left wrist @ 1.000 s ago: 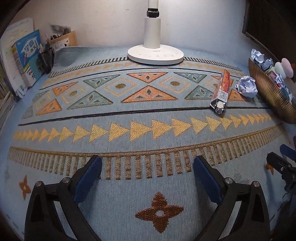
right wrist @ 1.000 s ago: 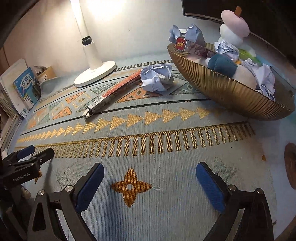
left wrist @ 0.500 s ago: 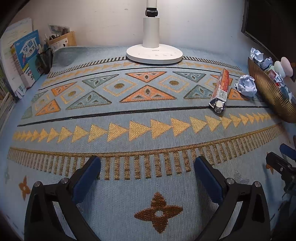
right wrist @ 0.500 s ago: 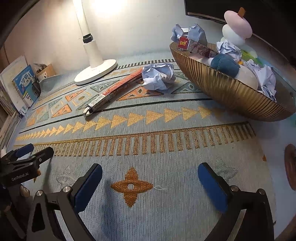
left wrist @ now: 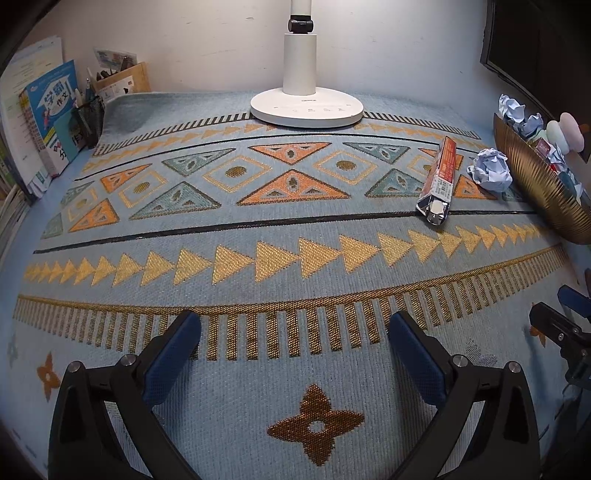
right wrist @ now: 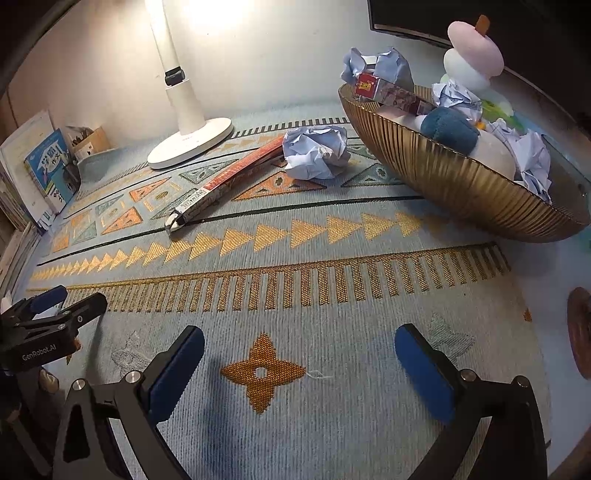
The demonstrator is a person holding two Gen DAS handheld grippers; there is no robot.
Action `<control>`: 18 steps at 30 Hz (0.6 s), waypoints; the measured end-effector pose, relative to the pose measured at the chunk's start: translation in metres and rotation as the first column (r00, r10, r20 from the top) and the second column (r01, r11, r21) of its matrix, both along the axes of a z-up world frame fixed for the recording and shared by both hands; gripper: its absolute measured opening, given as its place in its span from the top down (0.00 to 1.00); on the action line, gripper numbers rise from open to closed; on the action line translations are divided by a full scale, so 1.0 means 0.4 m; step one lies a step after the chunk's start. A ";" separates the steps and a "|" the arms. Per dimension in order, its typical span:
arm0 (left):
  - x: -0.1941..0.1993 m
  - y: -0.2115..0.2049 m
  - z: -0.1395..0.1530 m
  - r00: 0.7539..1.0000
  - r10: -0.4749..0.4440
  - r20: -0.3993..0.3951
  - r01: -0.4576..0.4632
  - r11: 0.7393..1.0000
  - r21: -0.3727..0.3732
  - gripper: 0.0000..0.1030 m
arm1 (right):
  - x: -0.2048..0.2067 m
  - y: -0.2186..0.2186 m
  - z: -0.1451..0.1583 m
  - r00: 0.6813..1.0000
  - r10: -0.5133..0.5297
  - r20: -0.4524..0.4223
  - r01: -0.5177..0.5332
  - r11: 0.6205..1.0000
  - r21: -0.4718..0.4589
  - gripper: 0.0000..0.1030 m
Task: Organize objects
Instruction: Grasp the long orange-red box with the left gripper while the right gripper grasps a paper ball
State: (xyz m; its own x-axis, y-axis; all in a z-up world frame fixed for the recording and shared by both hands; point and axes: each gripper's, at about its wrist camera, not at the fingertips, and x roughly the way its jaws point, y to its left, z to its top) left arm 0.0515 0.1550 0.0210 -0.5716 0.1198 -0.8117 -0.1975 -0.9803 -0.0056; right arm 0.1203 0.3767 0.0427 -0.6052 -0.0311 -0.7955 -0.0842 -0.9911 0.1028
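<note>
A long red and white box [left wrist: 439,181] [right wrist: 225,182] lies on the patterned blue mat, right of centre. A crumpled pale blue paper ball [left wrist: 491,170] [right wrist: 317,150] rests beside it, close to a ribbed gold bowl [left wrist: 535,188] [right wrist: 454,184]. The bowl holds several paper balls, a small box and plush toys. My left gripper [left wrist: 295,334] hovers open over the mat's near edge, holding nothing. My right gripper [right wrist: 299,349] is also open and empty, well short of the box and ball. Each gripper appears at the edge of the other's view.
A white lamp base [left wrist: 306,107] [right wrist: 190,144] stands at the back of the mat. Books [left wrist: 48,118] and a mesh pen holder [left wrist: 90,120] line the left wall. A dark screen [right wrist: 424,18] rises behind the bowl.
Both grippers have eased slightly, shifting the views a little; the fingers stay open. The box, paper ball and bowl have not moved.
</note>
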 end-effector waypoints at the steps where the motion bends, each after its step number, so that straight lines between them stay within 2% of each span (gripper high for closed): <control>1: -0.001 0.001 0.000 1.000 -0.005 0.001 0.005 1.000 0.000 0.01 | -0.001 0.000 0.000 1.000 0.001 0.001 -0.001 1.000 0.002 0.00; 2: -0.003 0.005 0.002 1.000 -0.023 0.004 0.023 1.000 0.004 0.01 | -0.001 -0.001 0.000 1.000 0.001 0.004 -0.001 1.000 0.004 0.00; 4: -0.011 0.025 0.009 0.992 -0.125 0.019 0.124 0.992 0.034 0.01 | -0.005 0.002 0.003 1.000 -0.013 0.009 0.013 1.000 0.000 0.00; 6: -0.020 0.060 0.030 0.974 -0.226 -0.019 0.227 0.974 0.015 0.01 | -0.007 0.021 0.018 0.996 -0.092 -0.006 0.092 0.995 -0.035 0.00; 8: -0.037 0.106 0.056 0.938 -0.337 -0.076 0.336 0.942 -0.030 0.01 | -0.019 0.047 0.042 0.990 -0.136 -0.041 0.128 0.980 -0.149 0.02; 10: -0.068 0.144 0.072 0.895 -0.434 -0.102 0.432 0.901 -0.045 0.01 | -0.041 0.068 0.066 0.975 -0.212 -0.065 0.194 0.957 -0.214 0.06; 13: -0.132 0.191 0.076 0.865 -0.492 -0.099 0.492 0.870 -0.035 0.04 | -0.095 0.086 0.086 0.953 -0.294 -0.069 0.264 0.922 -0.282 0.19; 15: -0.171 0.218 0.073 0.850 -0.519 -0.089 0.521 0.853 0.001 0.11 | -0.143 0.090 0.086 0.943 -0.328 -0.055 0.296 0.902 -0.315 0.21; 18: -0.217 0.263 0.056 0.844 -0.533 -0.065 0.534 0.845 0.007 0.23 | -0.208 0.100 0.066 0.928 -0.373 -0.017 0.340 0.862 -0.375 0.21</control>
